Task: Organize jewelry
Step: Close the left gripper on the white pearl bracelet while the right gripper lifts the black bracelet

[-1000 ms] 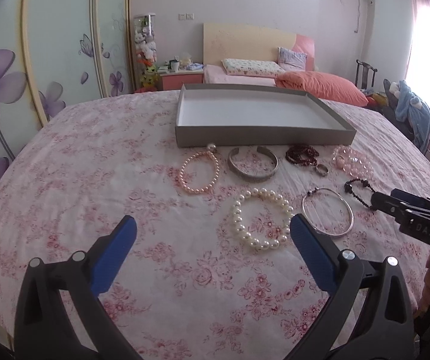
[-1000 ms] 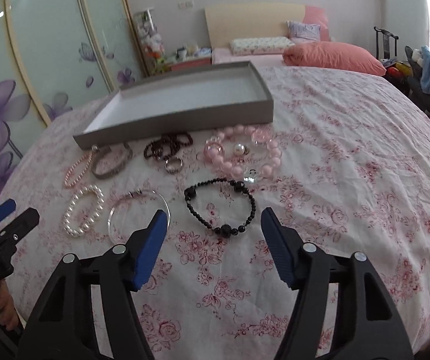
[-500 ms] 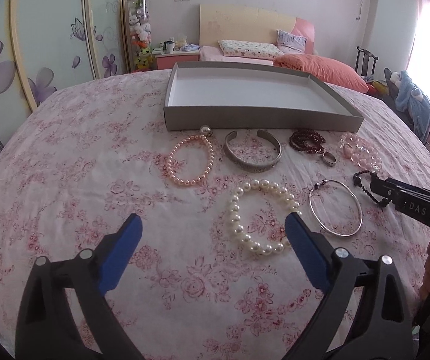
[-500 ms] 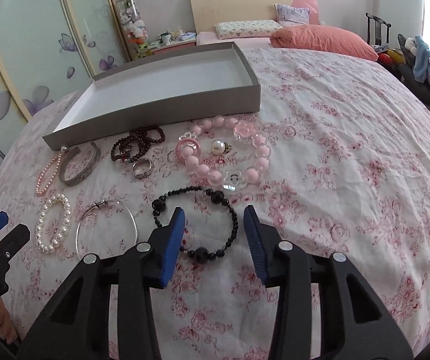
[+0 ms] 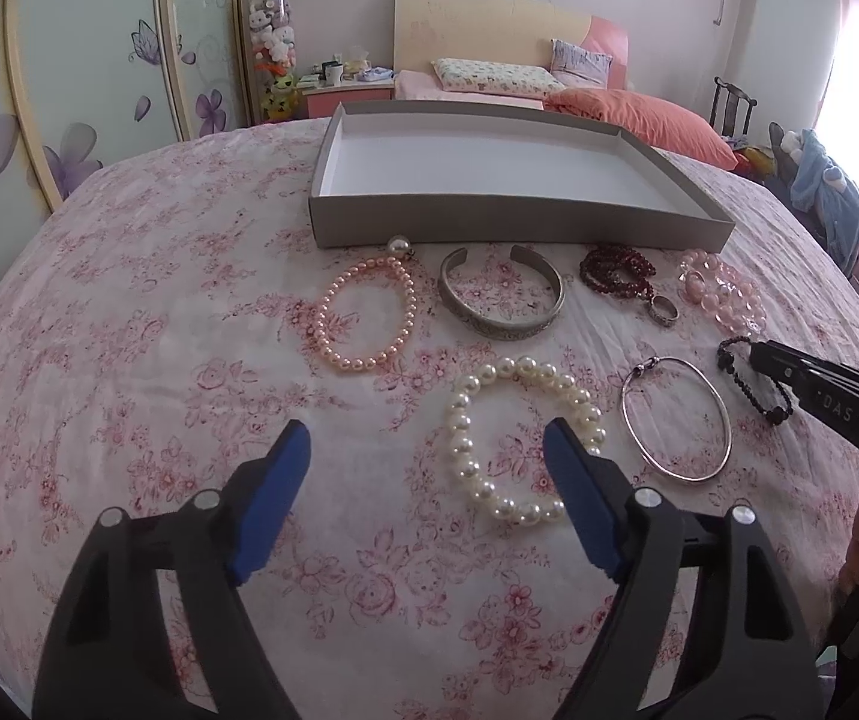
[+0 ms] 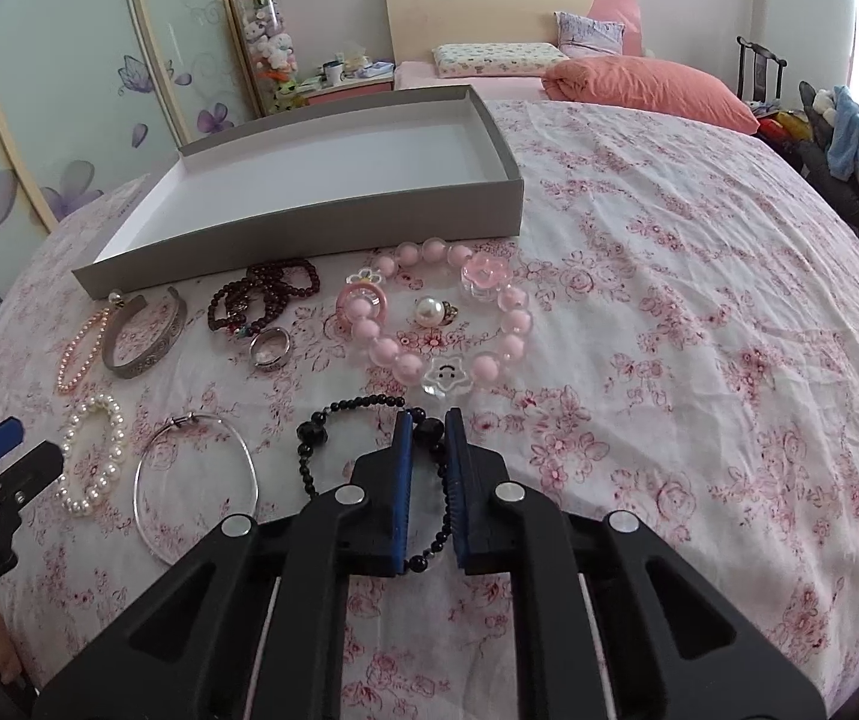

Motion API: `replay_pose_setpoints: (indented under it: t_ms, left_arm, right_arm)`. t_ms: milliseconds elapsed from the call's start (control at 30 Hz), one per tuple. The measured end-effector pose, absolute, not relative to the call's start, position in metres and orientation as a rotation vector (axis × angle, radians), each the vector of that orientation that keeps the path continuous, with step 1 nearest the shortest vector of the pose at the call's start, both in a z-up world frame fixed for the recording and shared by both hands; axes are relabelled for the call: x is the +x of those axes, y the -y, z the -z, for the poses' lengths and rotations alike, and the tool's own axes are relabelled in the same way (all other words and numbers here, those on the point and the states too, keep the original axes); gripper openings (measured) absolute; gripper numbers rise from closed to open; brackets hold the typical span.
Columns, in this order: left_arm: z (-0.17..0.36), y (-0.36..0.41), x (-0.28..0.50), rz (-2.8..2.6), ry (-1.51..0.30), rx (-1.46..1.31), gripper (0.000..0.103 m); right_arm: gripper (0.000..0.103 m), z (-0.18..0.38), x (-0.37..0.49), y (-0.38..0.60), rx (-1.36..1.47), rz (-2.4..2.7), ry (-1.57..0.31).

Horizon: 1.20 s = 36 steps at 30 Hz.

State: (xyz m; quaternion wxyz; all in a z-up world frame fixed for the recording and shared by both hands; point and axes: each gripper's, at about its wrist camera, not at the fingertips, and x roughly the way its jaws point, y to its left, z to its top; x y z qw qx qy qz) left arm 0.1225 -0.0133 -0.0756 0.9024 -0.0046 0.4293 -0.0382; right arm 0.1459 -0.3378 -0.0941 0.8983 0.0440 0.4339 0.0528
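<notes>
**Pinching the black bracelet first**

My right gripper point(image 6: 428, 420) has its fingers nearly together around the black bead bracelet point(image 6: 315, 441) on the bedspread point(image 6: 669, 330), nearest me. My left gripper point(image 5: 426, 450) hangs spread by the white pearls point(image 5: 519, 438). The tray point(image 6: 309, 222) is empty.

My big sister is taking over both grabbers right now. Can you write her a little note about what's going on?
Right gripper: jaws nearly closed around one side of the black bead bracelet, which still lies on the bedspread.
Left gripper: open, holding nothing, above the white pearl bracelet.
Gray tray: nothing in it.
In front of it lie the pink pearl bracelet, silver cuff, dark red bead bracelet, ring, pink bead bracelet, pearl earring and thin silver bangle.
Done: nothing yet.
Left: move everything into the tray.
</notes>
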Motion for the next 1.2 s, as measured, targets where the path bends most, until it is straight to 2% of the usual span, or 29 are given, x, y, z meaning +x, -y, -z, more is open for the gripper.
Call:
replay_pose_setpoints:
  t_ms: [200, 333, 500, 833, 1200]
  left_arm:
    - [0.083, 0.021, 0.128, 0.111, -0.924, -0.003, 0.047]
    - [0.084, 0.025, 0.13, 0.105, -0.92, 0.016, 0.038]
    - [0.085, 0.027, 0.131, 0.111, -0.917, 0.019, 0.013]
    - [0.081, 0.017, 0.13, 0.13, -0.909, -0.016, 0.01]
    - [0.048, -0.006, 0.116, 0.161, -0.799, -0.079, 0.01]
  right_arm:
    - [0.012, 0.094, 0.141, 0.341, 0.122, -0.126, -0.894]
    - [0.012, 0.094, 0.141, 0.34, 0.125, -0.131, -0.891]
    - [0.012, 0.095, 0.14, 0.34, 0.134, -0.145, -0.889]
    - [0.012, 0.084, 0.133, 0.34, 0.166, -0.192, -0.839]
    - [0.012, 0.057, 0.124, 0.333, 0.189, -0.258, -0.751]
